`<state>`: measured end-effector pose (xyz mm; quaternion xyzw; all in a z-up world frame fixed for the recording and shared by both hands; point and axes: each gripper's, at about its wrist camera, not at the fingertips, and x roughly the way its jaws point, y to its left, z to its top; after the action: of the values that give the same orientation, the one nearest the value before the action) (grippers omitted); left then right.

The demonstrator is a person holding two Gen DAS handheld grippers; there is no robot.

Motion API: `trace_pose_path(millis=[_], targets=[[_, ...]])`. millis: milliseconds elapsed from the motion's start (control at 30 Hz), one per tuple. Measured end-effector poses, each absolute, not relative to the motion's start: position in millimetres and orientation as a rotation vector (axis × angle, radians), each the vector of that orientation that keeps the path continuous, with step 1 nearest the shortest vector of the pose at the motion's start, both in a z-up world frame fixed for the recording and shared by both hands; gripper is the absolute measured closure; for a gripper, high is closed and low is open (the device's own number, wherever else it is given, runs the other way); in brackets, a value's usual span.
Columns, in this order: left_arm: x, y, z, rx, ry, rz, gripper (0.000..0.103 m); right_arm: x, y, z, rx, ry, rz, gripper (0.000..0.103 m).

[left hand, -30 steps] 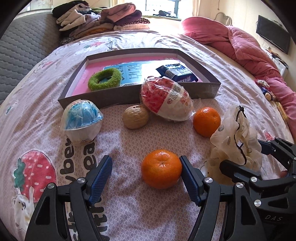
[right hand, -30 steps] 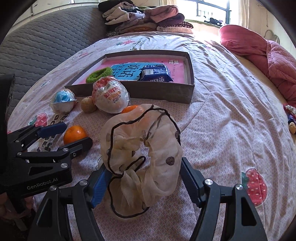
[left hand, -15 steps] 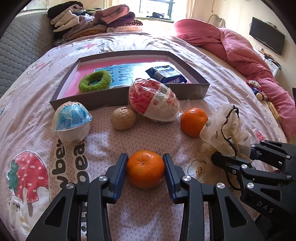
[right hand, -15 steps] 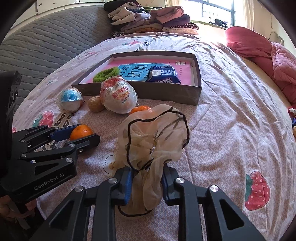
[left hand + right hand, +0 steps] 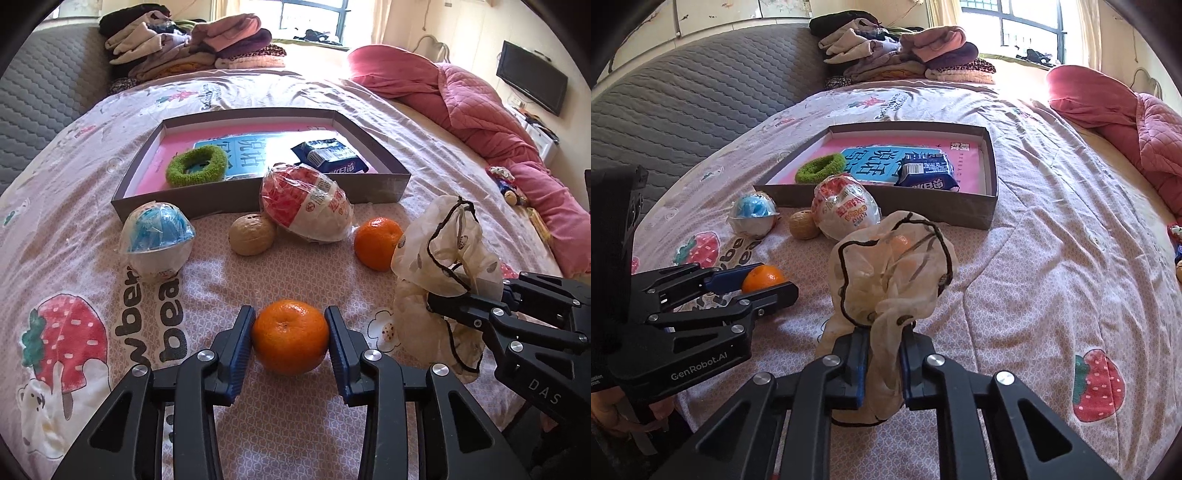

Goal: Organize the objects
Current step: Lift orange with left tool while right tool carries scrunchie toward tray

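My left gripper (image 5: 290, 343) is shut on an orange (image 5: 290, 341) low over the bedsheet; it also shows in the right wrist view (image 5: 762, 278). My right gripper (image 5: 881, 363) is shut on a sheer cream scrunchie (image 5: 890, 273) with black trim, lifted off the sheet; it also shows in the left wrist view (image 5: 441, 251). A grey box (image 5: 384, 184) with a pink floor lies beyond, holding a green scrunchie (image 5: 196, 165) and a blue packet (image 5: 330, 156).
In front of the box lie a blue-and-white wrapped ball (image 5: 157, 236), a walnut (image 5: 252, 235), a red-and-white wrapped egg (image 5: 306, 204) and a second orange (image 5: 376, 242). Folded clothes (image 5: 192, 40) are stacked at the bed's head. A pink quilt (image 5: 480, 110) lies on the right.
Both grippers went from open to shut: the left closed on the orange, the right on the cream scrunchie, which is now bunched up and raised.
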<state>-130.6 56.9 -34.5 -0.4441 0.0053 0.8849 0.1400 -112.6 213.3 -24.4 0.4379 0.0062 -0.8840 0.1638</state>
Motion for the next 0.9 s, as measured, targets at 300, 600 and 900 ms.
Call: trace_pose_path(millis=[300, 600, 900], targets=[[-119, 50, -17, -1.236, -0.002, 2.586, 0.064, -106, 213, -10, 1.169, -0.009, -2.529, 0.09], [-111, 43, -4, -1.202, -0.026, 2.611, 0.064, -102, 208, -4, 1.129, -0.01, -2.51, 0.09], [-108, 39, 12, -1.134, -0.026, 2.666, 0.064, -96, 206, 14, 1.036, -0.043, -2.536, 0.09]])
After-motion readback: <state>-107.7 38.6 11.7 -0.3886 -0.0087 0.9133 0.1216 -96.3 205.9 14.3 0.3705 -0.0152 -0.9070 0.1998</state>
